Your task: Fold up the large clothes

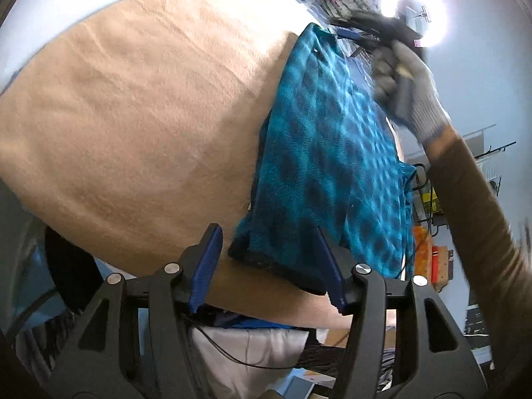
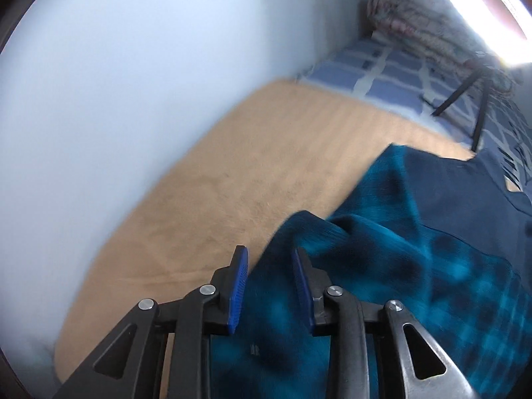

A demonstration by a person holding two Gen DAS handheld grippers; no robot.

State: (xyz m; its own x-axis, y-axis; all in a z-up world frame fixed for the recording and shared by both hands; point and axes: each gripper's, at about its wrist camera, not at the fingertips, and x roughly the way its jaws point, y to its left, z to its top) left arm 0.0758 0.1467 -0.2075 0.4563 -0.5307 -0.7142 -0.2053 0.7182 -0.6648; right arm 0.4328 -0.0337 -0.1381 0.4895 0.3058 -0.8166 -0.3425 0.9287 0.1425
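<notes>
A teal checked garment (image 1: 332, 153) is seen lying on a tan blanket (image 1: 133, 116), along the blanket's right side in the left wrist view, folded into a long strip. Its dark hem corner is found near the left tongs (image 1: 267, 262), whose blue pads stand apart; the corner lies between them, but no pad is seen pressing on it, so these tongs are open. Beyond the strip's far end, a gloved hand (image 1: 409, 83) is seen wrapped around the handle of the other tool, with a brown sleeve (image 1: 475, 216) running down the right edge of the view.

In the right wrist view, the right tongs (image 2: 271, 289) are held over the same garment, pads partly apart, with cloth lying under and between them; no pinch on the fabric is shown, so they are taken as open. A dark navy garment (image 2: 465, 199) is seen just beside the teal one, to its right. A blue checked bedsheet (image 2: 382, 66) is visible past the blanket, with a patterned bundle (image 2: 415, 20) at its far end. The view is blurred.
</notes>
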